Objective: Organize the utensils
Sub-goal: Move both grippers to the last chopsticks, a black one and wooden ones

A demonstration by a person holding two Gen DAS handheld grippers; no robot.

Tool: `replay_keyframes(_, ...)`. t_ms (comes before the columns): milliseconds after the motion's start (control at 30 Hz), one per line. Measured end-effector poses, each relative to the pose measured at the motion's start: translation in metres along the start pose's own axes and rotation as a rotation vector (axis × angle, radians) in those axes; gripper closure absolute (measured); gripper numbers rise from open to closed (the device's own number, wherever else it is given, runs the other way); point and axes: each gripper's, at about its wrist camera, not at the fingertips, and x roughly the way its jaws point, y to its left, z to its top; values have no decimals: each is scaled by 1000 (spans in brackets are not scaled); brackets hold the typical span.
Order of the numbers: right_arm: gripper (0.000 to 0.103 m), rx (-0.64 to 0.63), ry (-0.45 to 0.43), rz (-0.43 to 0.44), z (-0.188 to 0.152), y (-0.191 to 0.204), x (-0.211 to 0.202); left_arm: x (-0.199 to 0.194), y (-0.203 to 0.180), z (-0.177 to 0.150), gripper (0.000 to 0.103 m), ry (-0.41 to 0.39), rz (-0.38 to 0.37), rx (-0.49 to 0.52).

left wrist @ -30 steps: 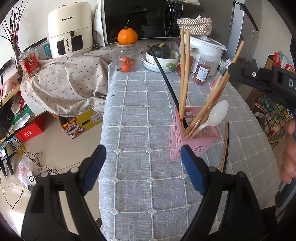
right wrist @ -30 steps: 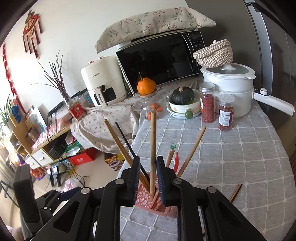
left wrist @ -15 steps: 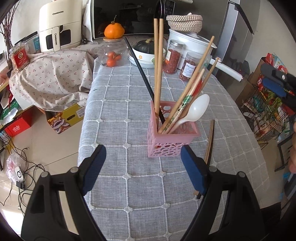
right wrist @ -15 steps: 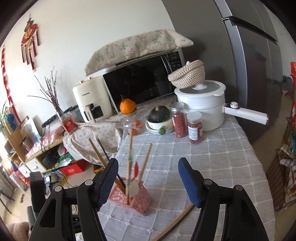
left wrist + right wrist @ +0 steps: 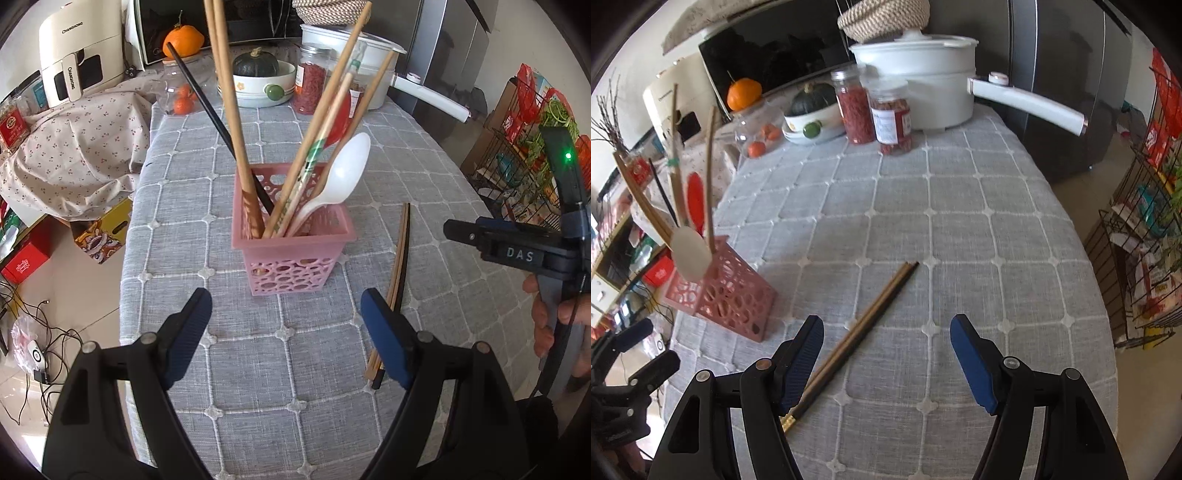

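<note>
A pair of dark chopsticks is seen lying just beneath the right gripper, nearer its left finger, long axis slanting away rightward; its empty jaws are opening; the left gripper is held spread, empty.

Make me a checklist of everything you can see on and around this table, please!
Surface: grey checked tablecloth, flat.
Job's things: pink basket upright, holding chopsticks and a white spoon; one pair of chopsticks lies flat on the cloth beside it.
Clutter: white pot, two red-filled jars, bowl with a green squash, orange, all at the far end.
Grippers: left gripper open and empty, facing the basket; right gripper with jaws opening, nothing held, over the loose chopsticks.
Cables: tangled on the floor.
Surroundings: microwave, air fryer, wire rack.
</note>
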Motion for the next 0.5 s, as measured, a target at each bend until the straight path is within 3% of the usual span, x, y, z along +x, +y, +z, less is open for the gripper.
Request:
replay_keyframes(233,31,64,175,-42,-5,-5,48,8,-11,1,20,36,-12,17)
replay_keyframes(500,31,103,218,-83,-3,-9,76,10,-15,1,20,48,-24,32)
